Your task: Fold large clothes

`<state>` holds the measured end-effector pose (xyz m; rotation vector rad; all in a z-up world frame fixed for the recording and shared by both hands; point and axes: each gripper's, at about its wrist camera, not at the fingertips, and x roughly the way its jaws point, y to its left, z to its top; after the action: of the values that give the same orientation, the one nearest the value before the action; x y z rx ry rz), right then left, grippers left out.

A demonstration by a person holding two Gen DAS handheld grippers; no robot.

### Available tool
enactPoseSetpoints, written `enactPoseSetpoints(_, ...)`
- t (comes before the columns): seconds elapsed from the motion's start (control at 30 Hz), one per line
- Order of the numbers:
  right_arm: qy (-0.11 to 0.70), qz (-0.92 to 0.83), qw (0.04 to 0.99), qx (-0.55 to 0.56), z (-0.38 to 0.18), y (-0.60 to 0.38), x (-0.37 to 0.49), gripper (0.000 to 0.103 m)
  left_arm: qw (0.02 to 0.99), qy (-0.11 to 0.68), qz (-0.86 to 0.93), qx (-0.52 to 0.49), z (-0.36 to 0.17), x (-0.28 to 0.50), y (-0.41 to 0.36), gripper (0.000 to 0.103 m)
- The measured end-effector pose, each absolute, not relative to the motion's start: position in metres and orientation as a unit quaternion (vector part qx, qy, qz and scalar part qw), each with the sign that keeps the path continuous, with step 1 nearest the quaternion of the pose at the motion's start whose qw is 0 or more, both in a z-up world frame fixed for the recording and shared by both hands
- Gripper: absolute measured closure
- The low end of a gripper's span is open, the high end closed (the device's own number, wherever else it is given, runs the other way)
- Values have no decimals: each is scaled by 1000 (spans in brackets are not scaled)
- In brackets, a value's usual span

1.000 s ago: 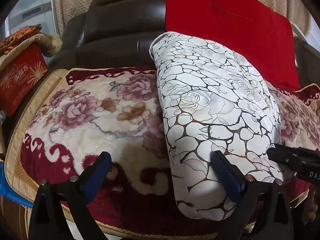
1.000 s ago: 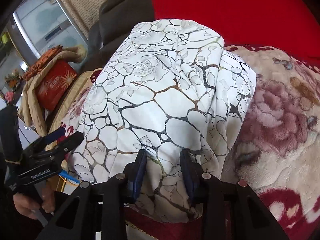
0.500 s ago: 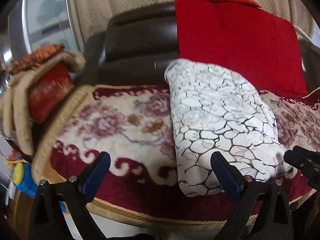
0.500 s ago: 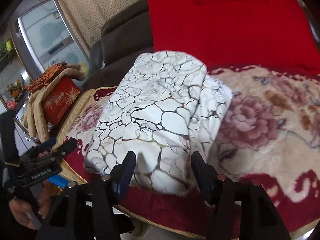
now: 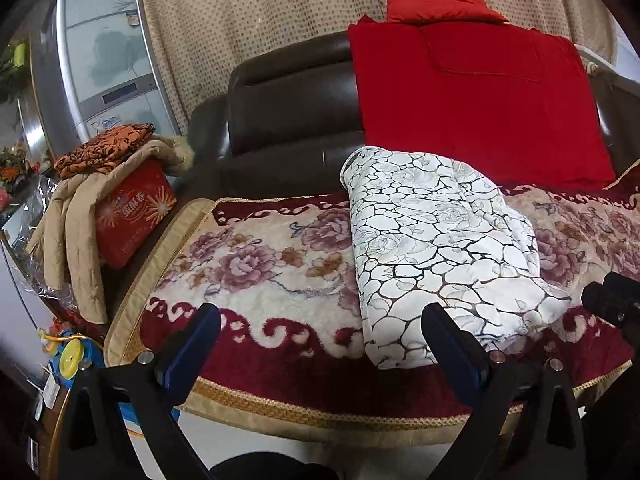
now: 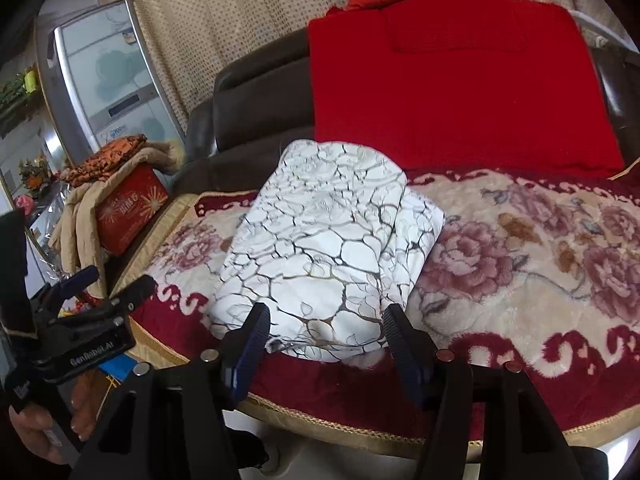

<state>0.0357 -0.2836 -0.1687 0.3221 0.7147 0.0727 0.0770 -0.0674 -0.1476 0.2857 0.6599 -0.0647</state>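
Note:
A white garment with a dark crackle-and-rose print (image 5: 436,248) lies folded into a thick oblong on the floral sofa cover (image 5: 260,264). It also shows in the right wrist view (image 6: 324,248). My left gripper (image 5: 320,340) is open and empty, held off the sofa's front edge, left of the garment's near end. My right gripper (image 6: 326,332) is open and empty just in front of the garment's near end, not touching it. The left gripper shows at the left of the right wrist view (image 6: 108,284).
A red blanket (image 5: 476,100) hangs over the dark leather sofa back (image 5: 288,120). A red box (image 5: 132,216) under beige and orange cloth sits on the left armrest. A blue and yellow toy (image 5: 70,356) lies on the floor at the left.
My right gripper has let go of the garment's near end and opened. Both grippers have drawn back from the sofa, and the garment now rests flat on the seat.

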Motion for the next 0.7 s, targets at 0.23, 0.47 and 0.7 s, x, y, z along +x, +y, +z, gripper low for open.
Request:
enactPoseSetpoints(0.23, 334, 33, 930, 148, -143, -272, 14, 37, 938, 320, -17, 132, -130, 56, -59, 3)
enactPoseSetpoints(0.47, 328, 33, 932, 152, -125, -266, 0, 37, 942, 311, 2, 127, -113, 41, -50, 3)
enactPoseSetpoints(0.7, 335, 38, 928, 157, -113, -257, -11, 37, 944, 306, 15, 119, -97, 30, -38, 3)
